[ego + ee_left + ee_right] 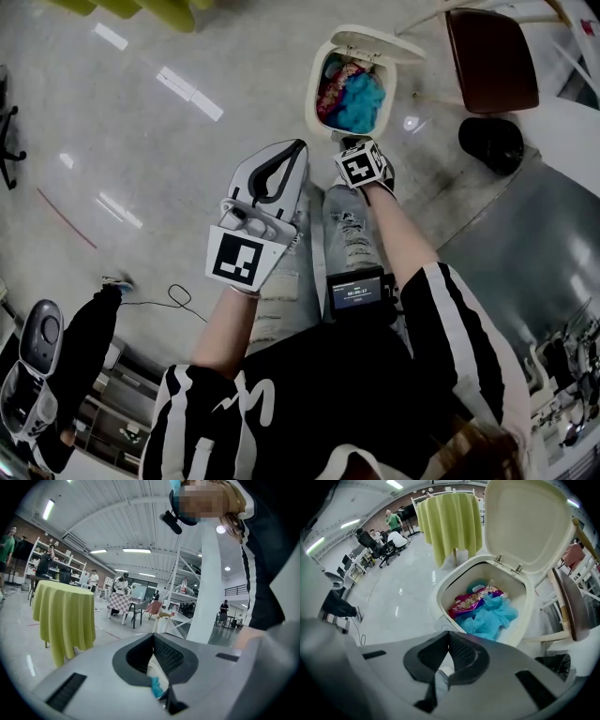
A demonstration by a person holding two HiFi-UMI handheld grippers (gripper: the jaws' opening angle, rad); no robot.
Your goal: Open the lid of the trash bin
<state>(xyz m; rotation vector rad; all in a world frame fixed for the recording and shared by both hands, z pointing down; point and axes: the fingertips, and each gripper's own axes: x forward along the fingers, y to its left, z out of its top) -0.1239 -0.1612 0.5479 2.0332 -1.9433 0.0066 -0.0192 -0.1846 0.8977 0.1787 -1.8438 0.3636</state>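
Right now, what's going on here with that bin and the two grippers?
A person stands over a cream trash bin with a gripper in each hand. The bin's lid is already up, showing crumpled blue material and a pink wrapper inside. The right gripper is down by the bin's near edge, jaws together and empty. The left gripper is held off to the side, also closed on nothing.

Three camera views
Head view looks steeply down; right gripper view shares the nearby trash bin [310, 94]; left gripper view faces away.
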